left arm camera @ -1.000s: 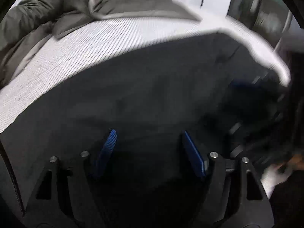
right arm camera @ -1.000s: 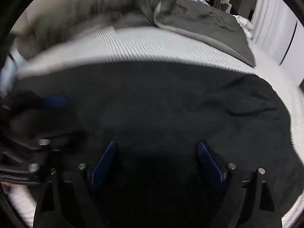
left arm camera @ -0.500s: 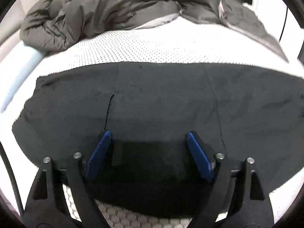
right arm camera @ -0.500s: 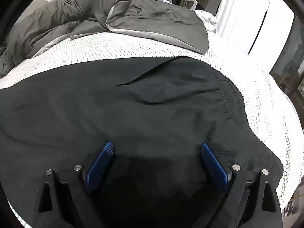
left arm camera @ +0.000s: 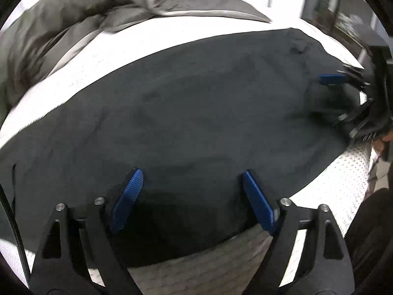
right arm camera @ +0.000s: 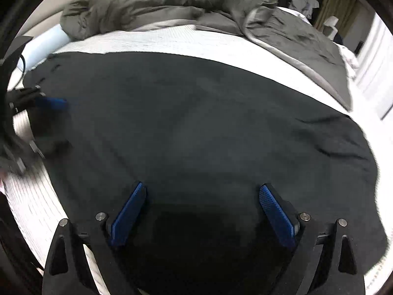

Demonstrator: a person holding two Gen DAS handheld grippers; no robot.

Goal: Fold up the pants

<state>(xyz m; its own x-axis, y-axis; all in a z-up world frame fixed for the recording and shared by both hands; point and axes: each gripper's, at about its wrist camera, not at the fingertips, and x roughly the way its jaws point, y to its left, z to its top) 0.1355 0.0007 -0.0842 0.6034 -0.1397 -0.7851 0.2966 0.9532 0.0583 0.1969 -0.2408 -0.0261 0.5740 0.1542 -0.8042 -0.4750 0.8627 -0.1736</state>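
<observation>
Left wrist view: one pair of black pants (left arm camera: 196, 113) lies spread on the white bed (left arm camera: 343, 172), one grey duvet (left arm camera: 73, 19) behind. The left gripper (left arm camera: 191, 196), its jaws just widened, stands wide with nothing clamped.

Right wrist view: the right gripper (right arm camera: 203, 211) gapes wide above the same pants (right arm camera: 196, 123), two blue pads (right arm camera: 129, 213) apart
</observation>
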